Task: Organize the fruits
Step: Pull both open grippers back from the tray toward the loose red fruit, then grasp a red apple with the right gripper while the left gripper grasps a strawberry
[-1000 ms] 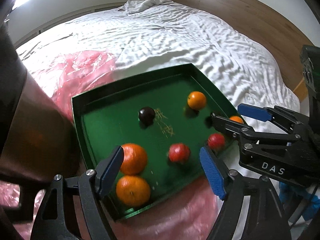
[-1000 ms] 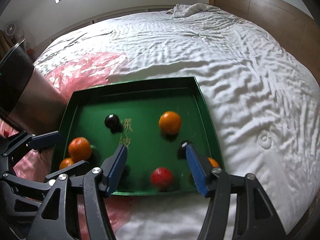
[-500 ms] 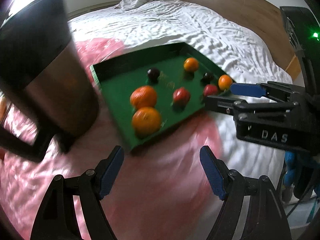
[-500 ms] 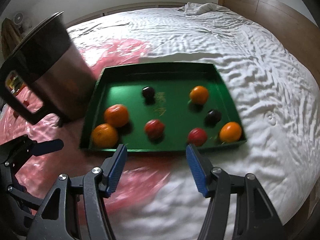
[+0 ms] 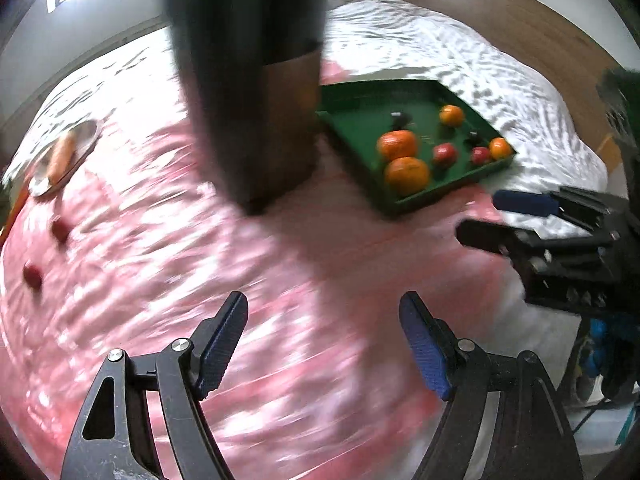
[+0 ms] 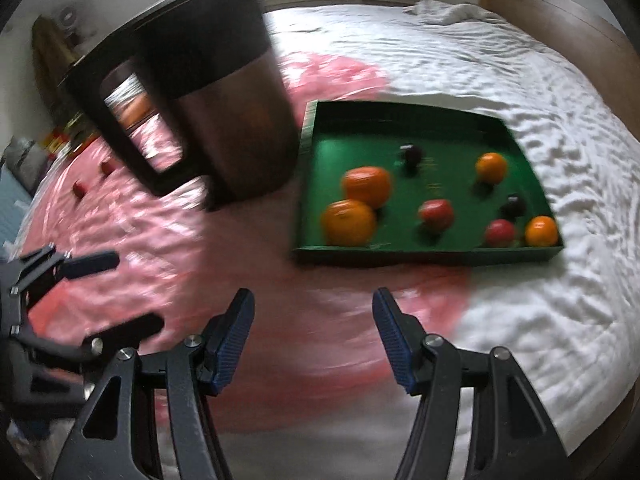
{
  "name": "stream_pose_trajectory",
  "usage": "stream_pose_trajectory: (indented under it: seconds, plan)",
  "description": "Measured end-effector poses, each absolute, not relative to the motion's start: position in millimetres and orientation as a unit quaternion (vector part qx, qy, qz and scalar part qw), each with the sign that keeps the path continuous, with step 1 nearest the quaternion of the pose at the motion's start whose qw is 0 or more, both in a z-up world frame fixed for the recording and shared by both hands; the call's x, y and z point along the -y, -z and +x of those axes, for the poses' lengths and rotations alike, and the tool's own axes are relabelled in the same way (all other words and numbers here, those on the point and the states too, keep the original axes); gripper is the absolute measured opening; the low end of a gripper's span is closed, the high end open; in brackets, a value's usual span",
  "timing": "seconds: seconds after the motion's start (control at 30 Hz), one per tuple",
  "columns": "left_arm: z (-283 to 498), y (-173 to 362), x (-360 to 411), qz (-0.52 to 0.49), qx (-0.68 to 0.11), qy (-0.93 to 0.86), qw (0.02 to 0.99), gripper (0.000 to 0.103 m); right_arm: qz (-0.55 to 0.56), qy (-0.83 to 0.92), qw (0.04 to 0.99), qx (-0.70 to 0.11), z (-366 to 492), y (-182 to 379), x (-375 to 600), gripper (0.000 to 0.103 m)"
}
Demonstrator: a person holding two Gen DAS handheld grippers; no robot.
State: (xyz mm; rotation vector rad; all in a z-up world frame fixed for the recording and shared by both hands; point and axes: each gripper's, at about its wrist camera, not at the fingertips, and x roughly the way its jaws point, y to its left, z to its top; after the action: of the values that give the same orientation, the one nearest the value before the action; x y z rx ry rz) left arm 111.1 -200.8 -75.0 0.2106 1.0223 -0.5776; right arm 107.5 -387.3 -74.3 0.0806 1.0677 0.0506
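Note:
A green tray (image 6: 316,140) lies on the bed and holds two large oranges (image 6: 350,222), two small oranges (image 6: 491,167), two red fruits (image 6: 436,213) and two dark fruits (image 6: 412,155). It also shows in the left wrist view (image 5: 352,120). Two small red fruits (image 5: 33,276) lie loose on the pink sheet (image 5: 240,280) at far left. My left gripper (image 5: 324,340) is open and empty above the pink sheet. My right gripper (image 6: 312,336) is open and empty, short of the tray's near wall.
A tall dark jug with a handle (image 6: 208,92) stands left of the tray. A metal plate with a carrot (image 5: 66,152) lies at the far left. A wooden headboard (image 5: 500,12) borders the white bed at the back.
Both grippers have pulled back from the tray and swung left over the pink sheet. The jug, plate and loose red fruits have come into view. Both stay open.

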Motion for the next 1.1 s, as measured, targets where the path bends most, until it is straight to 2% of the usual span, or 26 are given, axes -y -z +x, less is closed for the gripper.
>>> stream_pose_trajectory:
  seconds: [0.27,0.67,1.1]
  plan:
    - [122.9,81.9,125.9,0.076,-0.493,0.205,0.842,0.072,0.012,-0.104,0.845,-0.525,110.2,81.4,305.6,0.103]
    - [158.8,85.7,8.1,0.012,-0.494,0.101,0.863,0.064,-0.026,-0.200,0.839,-0.506,153.0,77.2,199.4,0.103]
    - [241.0,104.1,-82.8,-0.138,-0.477,-0.013,0.868,0.060,-0.024,-0.234,0.847,-0.476,226.3,76.8,140.6,0.103]
